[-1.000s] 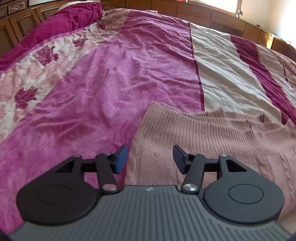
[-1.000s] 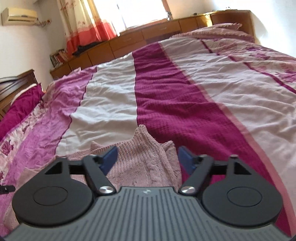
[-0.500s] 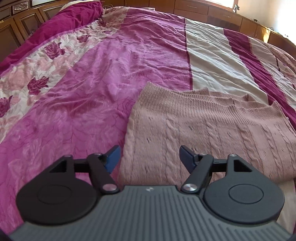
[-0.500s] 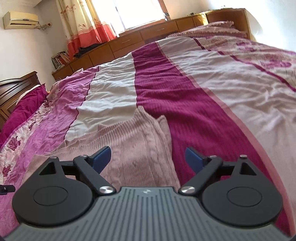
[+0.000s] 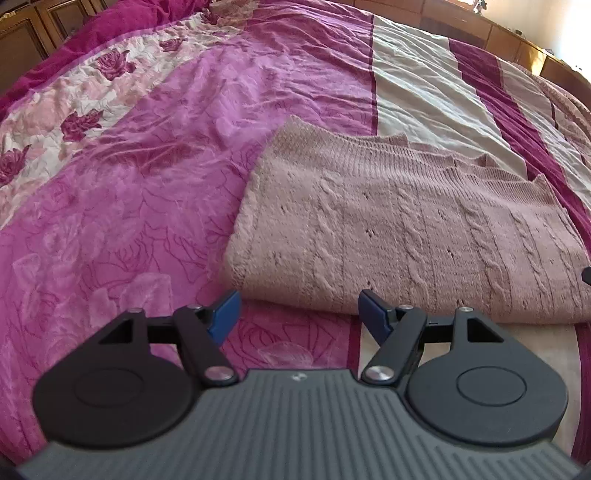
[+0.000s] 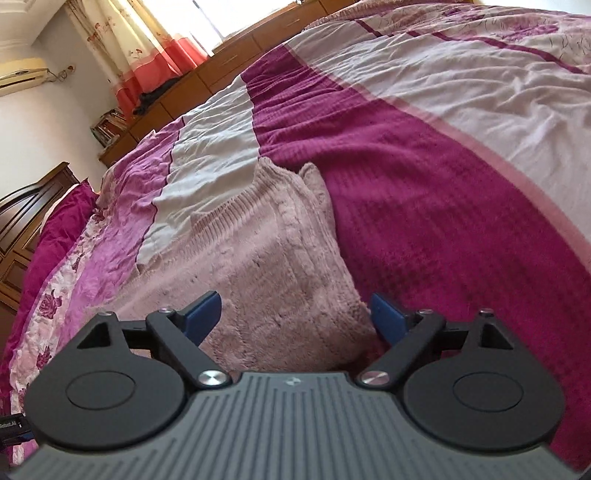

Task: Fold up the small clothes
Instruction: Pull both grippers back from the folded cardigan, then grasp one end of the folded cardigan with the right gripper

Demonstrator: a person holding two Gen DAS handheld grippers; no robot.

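Observation:
A pale pink cable-knit sweater (image 5: pixel 406 221) lies folded flat on the bedspread (image 5: pixel 147 184), its near folded edge just ahead of my left gripper (image 5: pixel 299 310). That gripper stands open and hovers at the sweater's near left corner with nothing pressed between its blue pads. In the right wrist view the sweater (image 6: pixel 266 251) stretches away over the striped bedspread (image 6: pixel 424 203), with two pointed corners at its far end. My right gripper (image 6: pixel 295 308) is wide open above the sweater's near right end. The knit lies below the jaws, untouched by the pads.
Wooden cabinets (image 5: pixel 22 33) run along the far left of the bed, and a dark headboard (image 6: pixel 22 206) shows in the right wrist view. Low wooden drawers (image 6: pixel 221 70), a red and cream curtain (image 6: pixel 147 40) and a wall air conditioner (image 6: pixel 22 74) stand beyond the bed.
Both grippers have drawn back toward the sweater's near edge, so more of it shows. Both pairs of jaws have widened. The right wrist view has tilted.

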